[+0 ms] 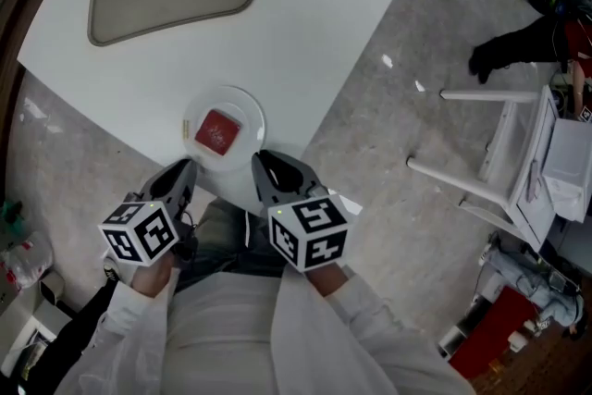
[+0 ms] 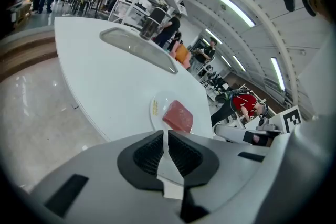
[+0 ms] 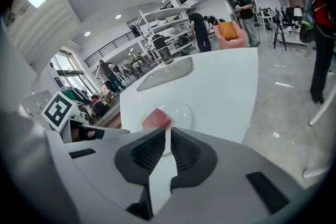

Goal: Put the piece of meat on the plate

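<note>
Meat [image 1: 217,132] is already sitting on the plate [image 1: 251,110], so my left tool [image 1: 187,166] and right tool [image 1: 263,158] are both closed and empty, parked just short of it.

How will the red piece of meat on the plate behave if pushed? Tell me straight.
The piece of meat looks like a flat-bottomed block, so it would probably slide rather than roll or tip. Its crisp edges suggest it is fairly stiff. The smooth plate may let it skid easily.
</note>
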A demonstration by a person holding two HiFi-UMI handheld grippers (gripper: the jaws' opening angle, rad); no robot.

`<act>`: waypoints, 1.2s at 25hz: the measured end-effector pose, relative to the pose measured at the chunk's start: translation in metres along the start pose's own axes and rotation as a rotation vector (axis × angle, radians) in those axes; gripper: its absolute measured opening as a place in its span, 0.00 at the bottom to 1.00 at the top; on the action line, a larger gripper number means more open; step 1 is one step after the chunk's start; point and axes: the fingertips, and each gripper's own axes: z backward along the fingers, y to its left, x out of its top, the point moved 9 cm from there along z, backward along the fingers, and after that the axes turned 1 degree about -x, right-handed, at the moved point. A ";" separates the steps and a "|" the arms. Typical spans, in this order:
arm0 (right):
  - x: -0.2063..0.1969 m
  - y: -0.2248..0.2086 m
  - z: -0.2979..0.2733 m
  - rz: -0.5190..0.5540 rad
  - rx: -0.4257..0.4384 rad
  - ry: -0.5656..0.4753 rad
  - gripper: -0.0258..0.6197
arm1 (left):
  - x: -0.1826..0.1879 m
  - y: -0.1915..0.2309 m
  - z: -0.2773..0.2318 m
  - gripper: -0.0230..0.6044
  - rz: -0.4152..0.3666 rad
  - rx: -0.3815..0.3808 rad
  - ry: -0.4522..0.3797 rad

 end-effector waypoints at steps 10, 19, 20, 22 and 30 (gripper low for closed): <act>-0.005 -0.008 -0.009 -0.024 -0.028 0.034 0.07 | 0.000 0.003 -0.008 0.10 0.002 0.020 0.033; -0.006 -0.019 -0.016 -0.070 -0.024 0.067 0.18 | 0.000 0.003 -0.019 0.15 0.033 0.016 0.056; -0.007 -0.019 -0.017 -0.072 -0.028 0.071 0.18 | 0.000 0.003 -0.019 0.16 0.034 0.018 0.056; -0.007 -0.021 -0.019 -0.073 -0.040 0.074 0.18 | 0.000 0.004 -0.019 0.16 0.038 0.022 0.054; -0.010 -0.028 -0.026 -0.095 -0.048 0.117 0.21 | -0.001 0.003 -0.022 0.18 0.062 0.034 0.061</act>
